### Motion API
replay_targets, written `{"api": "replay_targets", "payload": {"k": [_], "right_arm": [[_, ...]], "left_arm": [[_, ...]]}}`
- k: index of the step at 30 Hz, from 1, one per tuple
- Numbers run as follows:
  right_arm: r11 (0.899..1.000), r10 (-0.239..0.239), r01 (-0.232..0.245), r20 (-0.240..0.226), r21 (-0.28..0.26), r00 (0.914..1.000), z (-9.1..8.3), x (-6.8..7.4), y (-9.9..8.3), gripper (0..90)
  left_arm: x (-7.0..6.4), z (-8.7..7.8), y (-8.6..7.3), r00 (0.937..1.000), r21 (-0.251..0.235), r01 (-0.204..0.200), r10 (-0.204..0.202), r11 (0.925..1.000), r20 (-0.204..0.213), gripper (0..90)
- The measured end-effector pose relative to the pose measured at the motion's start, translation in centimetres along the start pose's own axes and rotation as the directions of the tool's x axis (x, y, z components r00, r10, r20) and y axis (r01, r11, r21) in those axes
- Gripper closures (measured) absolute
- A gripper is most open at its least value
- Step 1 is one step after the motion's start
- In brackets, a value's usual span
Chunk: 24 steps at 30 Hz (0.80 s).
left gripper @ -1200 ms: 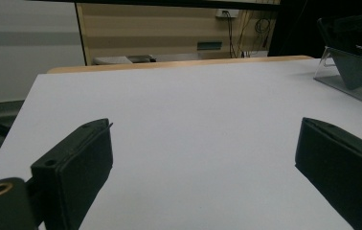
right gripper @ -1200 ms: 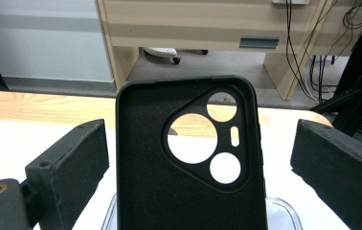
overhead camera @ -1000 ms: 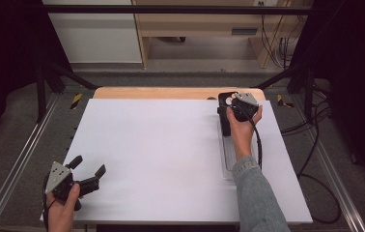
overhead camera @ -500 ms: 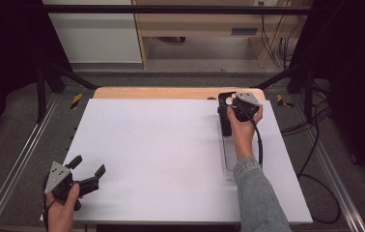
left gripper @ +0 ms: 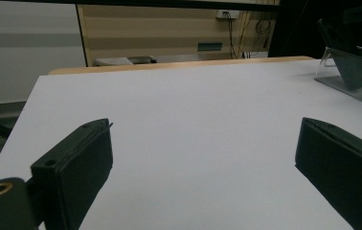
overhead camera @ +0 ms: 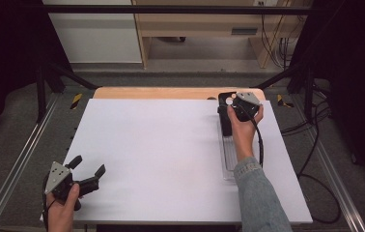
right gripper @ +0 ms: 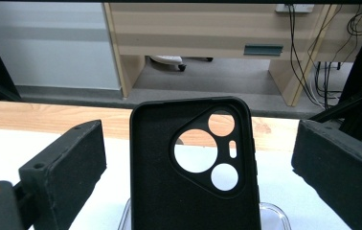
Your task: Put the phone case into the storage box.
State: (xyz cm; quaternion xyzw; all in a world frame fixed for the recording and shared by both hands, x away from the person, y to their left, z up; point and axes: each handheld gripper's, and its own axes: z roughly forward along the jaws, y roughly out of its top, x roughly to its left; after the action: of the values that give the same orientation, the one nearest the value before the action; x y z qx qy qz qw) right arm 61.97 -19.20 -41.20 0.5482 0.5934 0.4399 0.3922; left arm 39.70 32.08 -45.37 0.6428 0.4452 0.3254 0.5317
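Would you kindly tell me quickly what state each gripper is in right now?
Left gripper: open, holding nothing, above the white table.
Right gripper: open, jaws either side of the upright black phone case, not clamping it.

right gripper [right gripper: 198,158]: black jaws | grey plate | black cable | sleeve [overhead camera: 260,195]: denim, probably

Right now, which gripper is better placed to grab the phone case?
Right. The right gripper is at the black phone case on its clear stand, jaws open on either side of it. The left gripper is open at the table's near left corner, far from the case.
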Motion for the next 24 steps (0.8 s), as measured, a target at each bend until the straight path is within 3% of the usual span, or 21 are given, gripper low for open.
{"api": "replay_targets", "payload": {"k": [24], "right_arm": [[1.000,0.027,-0.027,-0.040,-0.005,0.9988,-0.81,-0.10,0.48,5.2]], "left_arm": [[0.00,0.02,-0.01,1.0000,0.001,-0.001,0.001,1.0000,0.001,5.8]]}}
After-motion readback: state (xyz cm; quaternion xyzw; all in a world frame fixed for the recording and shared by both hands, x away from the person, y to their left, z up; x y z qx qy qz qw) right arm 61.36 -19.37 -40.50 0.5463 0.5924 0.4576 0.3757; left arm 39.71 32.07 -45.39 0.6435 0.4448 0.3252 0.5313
